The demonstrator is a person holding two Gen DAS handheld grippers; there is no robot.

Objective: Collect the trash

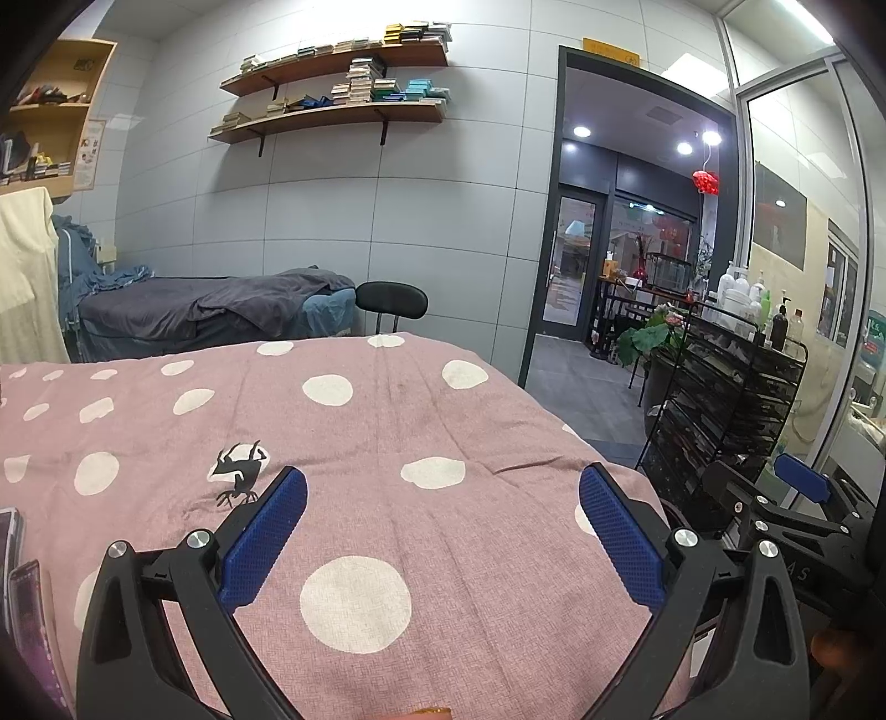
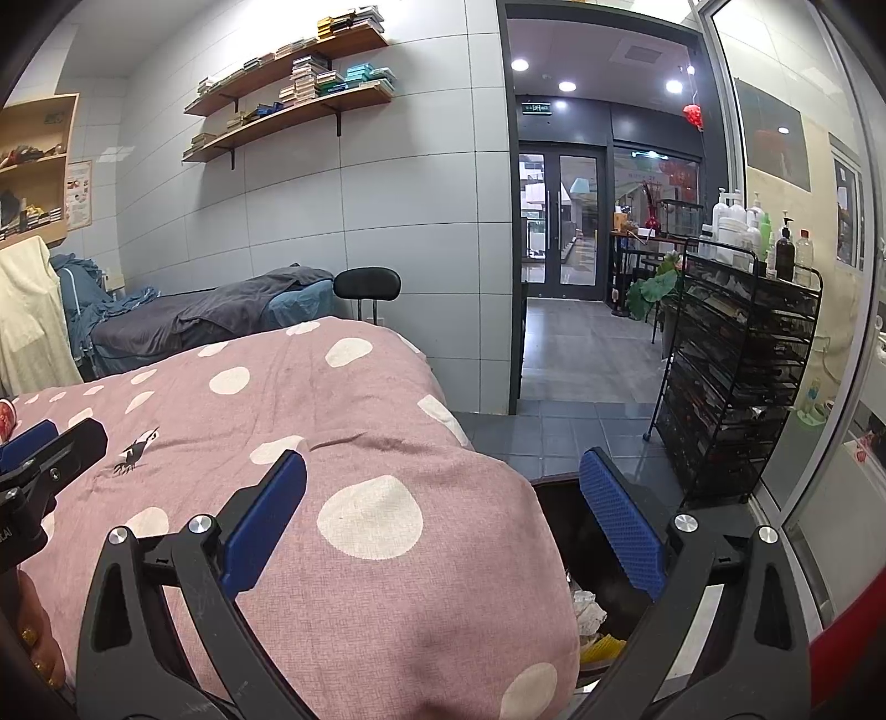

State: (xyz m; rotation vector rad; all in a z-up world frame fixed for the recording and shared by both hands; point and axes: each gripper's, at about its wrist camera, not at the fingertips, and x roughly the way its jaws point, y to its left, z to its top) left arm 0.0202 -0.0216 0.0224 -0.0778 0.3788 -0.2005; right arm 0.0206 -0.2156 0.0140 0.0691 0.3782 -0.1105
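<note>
Both grippers, left gripper (image 1: 443, 526) and right gripper (image 2: 443, 520), are hanging wide apart, empty; bedspread (image 2: 332, 443) is hiding most of the bin (image 2: 595, 609).

- Left wrist view: pale letters "A S" (image 1: 803, 573) stand on the black body of the right gripper (image 1: 767, 484), just right of the right jaw.
- Right wrist view: letters "LAI" (image 2: 6, 535), cut by the frame edge, stand on the left gripper (image 2: 55, 440), left of the left jaw.
- Green sign (image 2: 537, 107) over the glass doors, far ahead above the jaws: characters unreadable.
- Yellow plate (image 1: 611, 52) above the door frame and wall poster (image 1: 89, 155): print too small to read.
</note>
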